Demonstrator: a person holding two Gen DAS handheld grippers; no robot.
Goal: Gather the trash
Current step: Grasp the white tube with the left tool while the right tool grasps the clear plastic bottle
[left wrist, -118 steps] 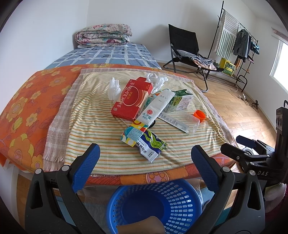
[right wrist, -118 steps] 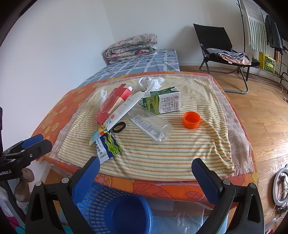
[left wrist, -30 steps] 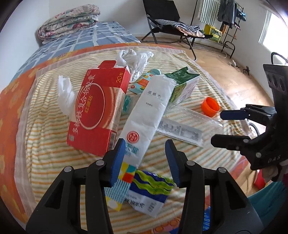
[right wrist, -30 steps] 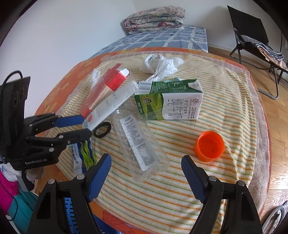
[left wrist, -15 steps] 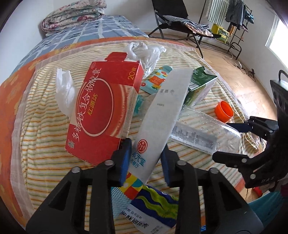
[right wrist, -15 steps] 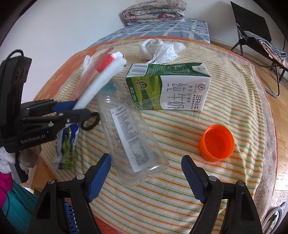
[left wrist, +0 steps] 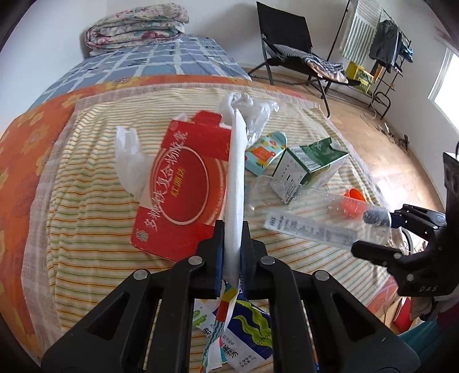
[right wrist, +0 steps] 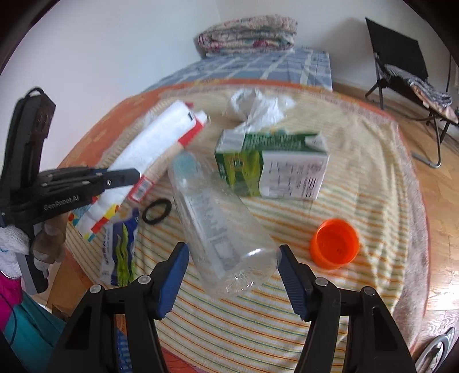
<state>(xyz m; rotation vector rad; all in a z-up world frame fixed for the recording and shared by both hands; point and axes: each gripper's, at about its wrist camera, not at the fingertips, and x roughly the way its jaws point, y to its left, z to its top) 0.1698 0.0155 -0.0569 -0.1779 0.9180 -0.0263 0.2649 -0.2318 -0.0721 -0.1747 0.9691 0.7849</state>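
My left gripper [left wrist: 231, 252] is shut on a long white wrapper [left wrist: 235, 183], held edge-on and lifted off the striped cloth [left wrist: 94, 218]; it also shows in the right wrist view [right wrist: 155, 143]. My right gripper [right wrist: 232, 258] is open, its jaws on either side of the base of a clear plastic bottle [right wrist: 221, 223]; the bottle also shows in the left wrist view [left wrist: 309, 223]. Around them lie a red box [left wrist: 183, 183], a green milk carton [right wrist: 272, 166], an orange cap [right wrist: 335, 244], a blue-green packet [right wrist: 120, 252] and crumpled plastic bags [right wrist: 258, 106].
A black ring [right wrist: 157, 211] lies left of the bottle. The cloth covers an orange flowered bed [left wrist: 25, 143] with a folded quilt [left wrist: 134, 25] at the far end. A black folding chair [left wrist: 289, 48] and a clothes rack [left wrist: 378, 43] stand on the wooden floor to the right.
My left gripper has shut on the white wrapper and lifted and turned it on edge. My right gripper has moved forward around the clear bottle's base.
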